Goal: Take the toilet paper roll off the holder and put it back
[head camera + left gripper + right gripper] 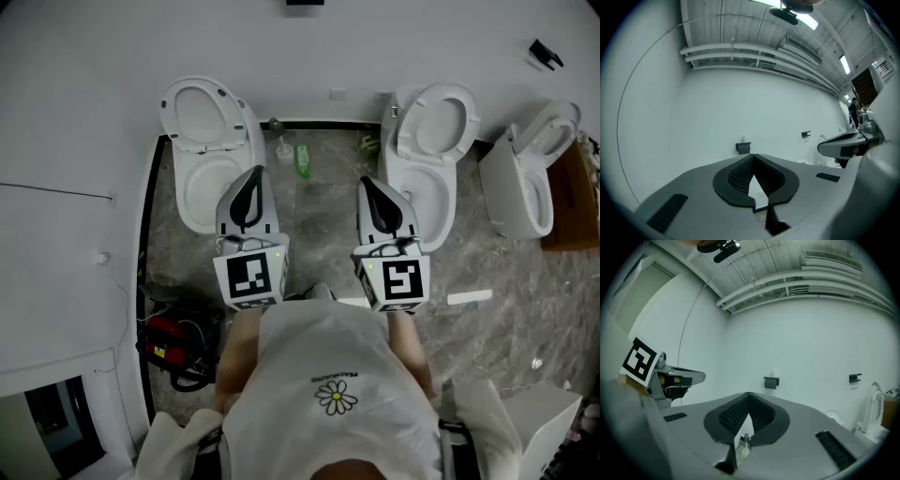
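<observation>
L gripper [753, 156], R gripper [748, 393]: jaws together, empty

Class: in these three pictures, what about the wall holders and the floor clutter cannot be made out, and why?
- Wall holder: too small in both gripper views to tell whether the pale bit on top is a roll; the head view's top edge cuts it off.
- Second holder: too small to show whether it is loaded.
- Green bottle: head view, label too small.
</observation>
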Motion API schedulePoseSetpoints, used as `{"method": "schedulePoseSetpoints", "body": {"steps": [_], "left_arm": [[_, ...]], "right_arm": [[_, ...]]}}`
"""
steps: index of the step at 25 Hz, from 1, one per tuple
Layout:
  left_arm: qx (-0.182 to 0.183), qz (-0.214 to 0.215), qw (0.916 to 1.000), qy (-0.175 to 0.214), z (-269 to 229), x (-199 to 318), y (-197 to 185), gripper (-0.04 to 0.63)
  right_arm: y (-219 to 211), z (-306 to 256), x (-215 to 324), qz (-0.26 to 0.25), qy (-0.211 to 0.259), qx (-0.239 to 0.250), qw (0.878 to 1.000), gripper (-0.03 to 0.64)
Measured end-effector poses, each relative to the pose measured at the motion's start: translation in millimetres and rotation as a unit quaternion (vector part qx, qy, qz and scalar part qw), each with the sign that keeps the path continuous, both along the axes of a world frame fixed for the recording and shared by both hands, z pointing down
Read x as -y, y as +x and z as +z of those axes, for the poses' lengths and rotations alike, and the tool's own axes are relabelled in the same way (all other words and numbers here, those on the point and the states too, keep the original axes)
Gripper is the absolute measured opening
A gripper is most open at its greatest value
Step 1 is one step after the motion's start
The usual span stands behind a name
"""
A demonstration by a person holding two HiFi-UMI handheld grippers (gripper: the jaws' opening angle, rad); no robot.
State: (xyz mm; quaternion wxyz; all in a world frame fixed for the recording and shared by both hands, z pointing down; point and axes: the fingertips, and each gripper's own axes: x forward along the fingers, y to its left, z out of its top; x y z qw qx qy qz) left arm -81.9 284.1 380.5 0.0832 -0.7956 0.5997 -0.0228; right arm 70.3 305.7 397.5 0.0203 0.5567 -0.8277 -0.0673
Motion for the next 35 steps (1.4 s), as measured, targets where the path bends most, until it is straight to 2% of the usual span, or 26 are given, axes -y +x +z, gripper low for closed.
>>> {"method": "schedulePoseSetpoints", "body": {"steps": [10, 16, 20, 23, 27, 33, 35], "left_arm": [[-0.014, 0.004, 0.9999, 0.000, 2.4, 1.1, 2.8, 0.015], [-0.012, 0.003, 0.9999, -0.009, 2.1, 0.7, 7.2, 0.015], [-0.022, -0.003, 0.9996, -0.016, 6.3, 1.7, 1.7, 0.015], [-0.023, 0.000, 0.9997, -0.007, 1.7, 13.8, 3.5, 0.015], [-0.022, 0.009, 0.9996, 0.015, -4.7, 35.5, 6.1, 0.015], [-0.038, 0.026, 0.9986, 0.024, -10.1, 86.9, 12.8, 0.017], [-0.037, 0.029, 0.9986, 0.025, -12.8, 109.3, 15.0, 0.017]], "right_arm": [[-2.3, -4.0, -2.7, -0.023, 0.000, -0.010, 1.000, 0.008], [9.8, 9.0, 1.4, -0.029, -0.050, 0.045, 0.997, 0.008], [13.6, 17.6, 6.4, -0.027, -0.052, 0.041, 0.997, 0.009], [19.8, 18.1, 16.2, -0.018, -0.056, 0.042, 0.997, 0.008], [22.0, 12.5, 34.7, -0.013, -0.036, 0.047, 0.998, 0.008], [17.1, 13.1, 77.0, -0.006, -0.051, 0.034, 0.998, 0.009], [18.0, 11.4, 96.7, -0.009, -0.037, 0.034, 0.999, 0.009]]}}
